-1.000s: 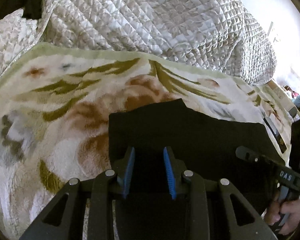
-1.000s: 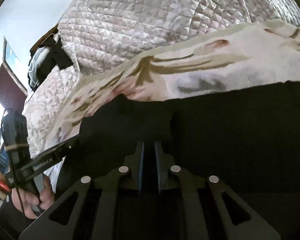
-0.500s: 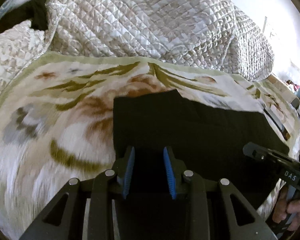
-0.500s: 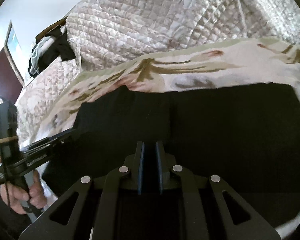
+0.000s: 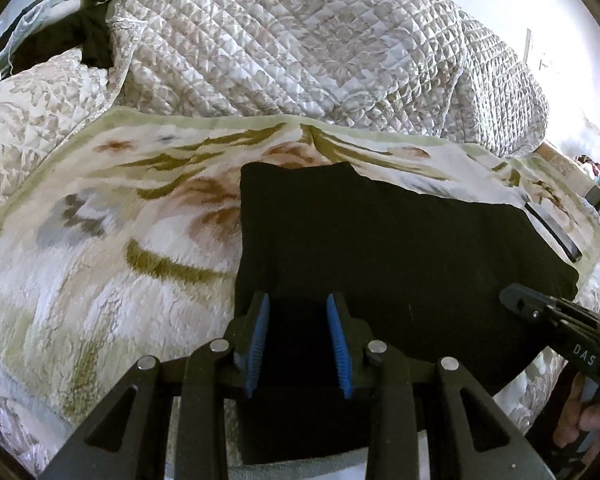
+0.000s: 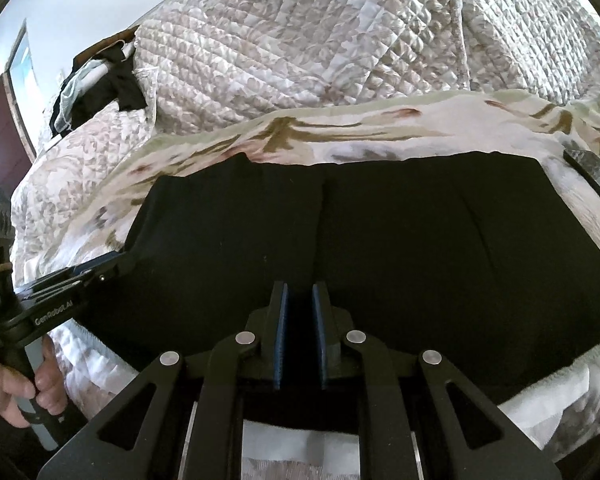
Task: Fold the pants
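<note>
Black, soft cloth pants, already folded into a rough rectangle, lying flat on a pale floral plush blanket spread over the bed, in front of a heaped grey-and-white quilted bedspread. Near edge of the pants running under both tools.

Left gripper with blue ribbed pads set partly apart over the near left corner; dark cloth visible between them, but whether pinched or merely lying below, cannot tell. Right gripper with a narrow gap, easing open just now over the near edge, black fabric behind the gap; no clear pinch visible.

Probably light, limp and floppy, likely to sag and slide out of layer when lifted. Best taken at the two near corners, through all layers, then carried over towards the far edge.
</note>
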Demonstrator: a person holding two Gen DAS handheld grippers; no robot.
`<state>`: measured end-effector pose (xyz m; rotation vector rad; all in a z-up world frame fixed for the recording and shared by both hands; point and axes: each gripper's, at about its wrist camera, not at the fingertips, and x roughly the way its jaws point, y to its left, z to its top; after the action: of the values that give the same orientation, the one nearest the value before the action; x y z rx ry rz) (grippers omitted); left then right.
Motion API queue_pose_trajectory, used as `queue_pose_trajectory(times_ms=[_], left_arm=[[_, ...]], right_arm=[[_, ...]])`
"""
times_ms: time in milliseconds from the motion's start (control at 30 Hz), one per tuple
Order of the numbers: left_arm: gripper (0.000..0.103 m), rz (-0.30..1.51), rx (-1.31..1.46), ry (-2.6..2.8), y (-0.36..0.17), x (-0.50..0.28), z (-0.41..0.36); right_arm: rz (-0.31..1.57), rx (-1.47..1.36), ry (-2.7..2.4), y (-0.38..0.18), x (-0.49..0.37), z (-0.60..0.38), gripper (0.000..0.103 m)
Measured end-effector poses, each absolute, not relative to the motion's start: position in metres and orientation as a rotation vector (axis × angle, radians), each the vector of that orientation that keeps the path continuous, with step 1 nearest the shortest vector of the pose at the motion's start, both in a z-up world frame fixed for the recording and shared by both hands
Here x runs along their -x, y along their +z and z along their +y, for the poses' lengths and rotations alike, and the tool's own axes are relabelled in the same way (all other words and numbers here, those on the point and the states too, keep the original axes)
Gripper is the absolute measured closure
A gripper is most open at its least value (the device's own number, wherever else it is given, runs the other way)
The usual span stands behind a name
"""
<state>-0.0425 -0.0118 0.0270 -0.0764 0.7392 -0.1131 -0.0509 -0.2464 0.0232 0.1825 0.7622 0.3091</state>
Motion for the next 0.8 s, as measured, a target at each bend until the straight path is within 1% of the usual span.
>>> queue_pose_trajectory(times_ms=[333,633,667,700,733,767,800], left_arm=[[0.071,0.74,0.074,-0.112,0.027,0.046,-0.01],[0.071,0.74,0.073,-0.11,0.026,0.047,-0.012],[0.071,0.74,0.073,-0.11,0.026,0.047,-0.011],[0.071,0.74,0.074,-0.11,0.026,0.046,-0.012],[0.071,0.74,0.074,-0.111,0.026,0.046,-0.012],[0.071,0.74,0.075,-0.111,0.026,0.047,-0.012],[0.071,0.74,0.075,-0.11,0.026,0.047,-0.012]], right_arm=[[0.788,-0.176,0.304,0.027,0.057,-0.254,0.091],[0.835,-0.206,0.228,0.036,0.06,-0.29,0.09],[0.832,-0.23,0.209,0.038,0.061,-0.297,0.088],[0.833,-0.248,0.167,0.04,0.062,-0.304,0.073],[0.833,-0.266,0.113,0.042,0.064,-0.312,0.049],[0.829,-0.297,0.074,0.042,0.068,-0.319,0.041],[0.823,-0.353,0.044,0.042,0.073,-0.328,0.038]])
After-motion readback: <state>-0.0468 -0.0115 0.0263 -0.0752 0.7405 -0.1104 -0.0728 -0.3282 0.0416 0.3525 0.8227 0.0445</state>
